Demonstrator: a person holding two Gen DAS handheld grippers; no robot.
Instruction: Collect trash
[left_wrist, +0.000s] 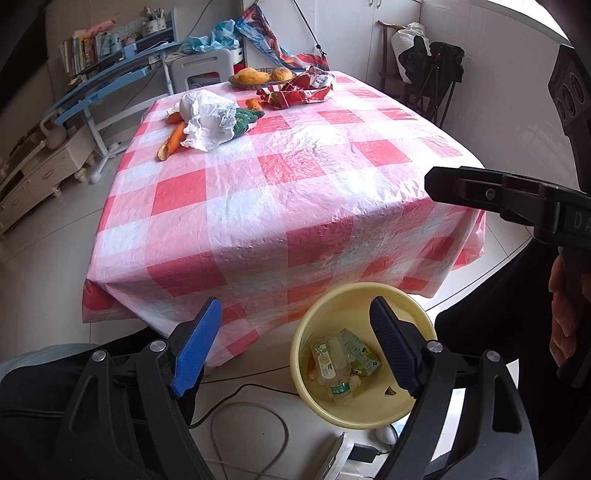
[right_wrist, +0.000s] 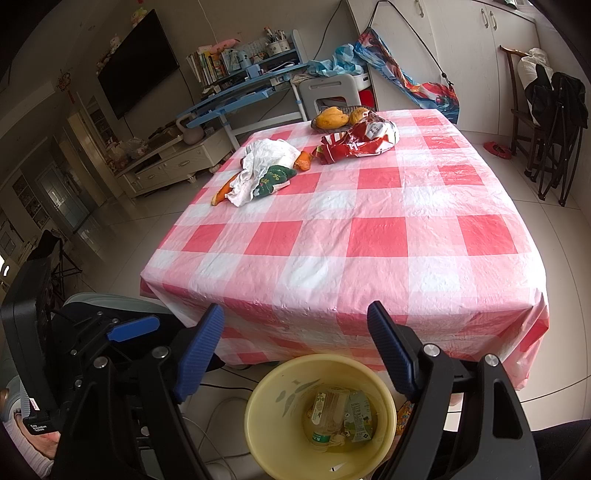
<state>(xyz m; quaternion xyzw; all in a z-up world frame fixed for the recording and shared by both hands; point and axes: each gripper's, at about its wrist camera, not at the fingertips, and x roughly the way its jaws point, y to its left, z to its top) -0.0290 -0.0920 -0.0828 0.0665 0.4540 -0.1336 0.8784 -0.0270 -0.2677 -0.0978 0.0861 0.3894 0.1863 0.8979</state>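
left gripper: fingers spread, empty | right gripper: fingers spread, empty | trash: white plastic bag and red wrapper on desk, far side, 11 to 12 o'clock | handling: likely light, crinkly, slippery; pinch a bunched fold | bin: floor, 6 o'clock, holds bottle, carton.

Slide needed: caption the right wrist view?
Open right gripper above yellow bin holding bottle; wrappers remain on checked table.
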